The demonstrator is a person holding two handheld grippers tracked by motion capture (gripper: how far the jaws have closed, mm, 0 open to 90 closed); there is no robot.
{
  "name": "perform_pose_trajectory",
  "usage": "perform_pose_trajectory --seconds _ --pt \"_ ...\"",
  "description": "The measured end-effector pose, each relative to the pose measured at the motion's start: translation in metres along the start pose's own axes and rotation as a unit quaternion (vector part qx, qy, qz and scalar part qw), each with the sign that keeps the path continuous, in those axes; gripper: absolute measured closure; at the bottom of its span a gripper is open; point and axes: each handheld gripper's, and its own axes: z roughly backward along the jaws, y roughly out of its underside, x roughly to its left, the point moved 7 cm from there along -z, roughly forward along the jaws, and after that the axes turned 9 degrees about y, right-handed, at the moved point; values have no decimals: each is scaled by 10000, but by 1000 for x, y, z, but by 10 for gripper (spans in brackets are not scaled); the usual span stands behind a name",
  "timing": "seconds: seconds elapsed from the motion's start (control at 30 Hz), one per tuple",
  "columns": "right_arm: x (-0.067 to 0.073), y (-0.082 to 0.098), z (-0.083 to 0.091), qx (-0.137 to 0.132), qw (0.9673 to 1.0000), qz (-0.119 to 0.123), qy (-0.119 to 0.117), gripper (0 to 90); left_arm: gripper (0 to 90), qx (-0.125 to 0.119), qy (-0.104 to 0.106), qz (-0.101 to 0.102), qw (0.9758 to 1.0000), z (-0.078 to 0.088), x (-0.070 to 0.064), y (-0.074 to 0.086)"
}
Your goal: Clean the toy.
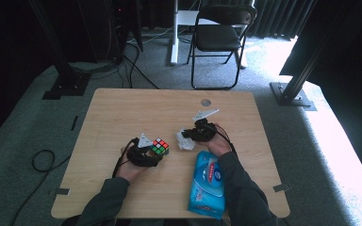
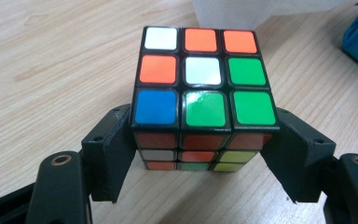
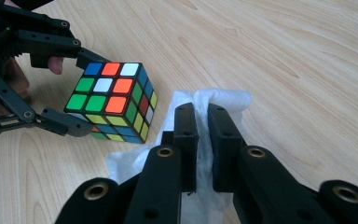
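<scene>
Evidently a wiping job: right gripper [image 3: 200, 140] has its jaws pinched together on a crumpled white wipe [image 3: 223, 100], which bunches out ahead of the tips and below them. Held that way, a wad of tissue sticks forward as a pad, ready to rub a surface, and the wrist points it toward the cube.

Left gripper [image 2: 205, 154] straddles the puzzle cube [image 2: 200, 79], one jaw on each side of its lower layers. Jaws stand wide; from the left gripper view they sit right against the cube's sides, though whether they press or merely bracket it is hard to say. Probable purpose: steady the cube on the table [image 1: 122, 117] so it does not slide when rubbed. Scrambled top face is left uncovered.

From the high view, cube [image 1: 160, 146] sits left of centre near the front half of the table, wipe [image 1: 185, 141] just beside it, not touching. Blue wipe packet [image 1: 207, 183] lies by the right forearm, likely the source of the tissue.
</scene>
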Motion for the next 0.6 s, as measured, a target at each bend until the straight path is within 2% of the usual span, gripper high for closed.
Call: perform_pose_trajectory --seconds 0.33,0.6 --pt "1 0 -1 -11 10000 -7 -10 838 340 12 -70 -28 10000 -3 -1 -2" --pt "1 -1 -1 -29 10000 -13 -18 838 344 50 -59 -264 9996 -4 -5 -5"
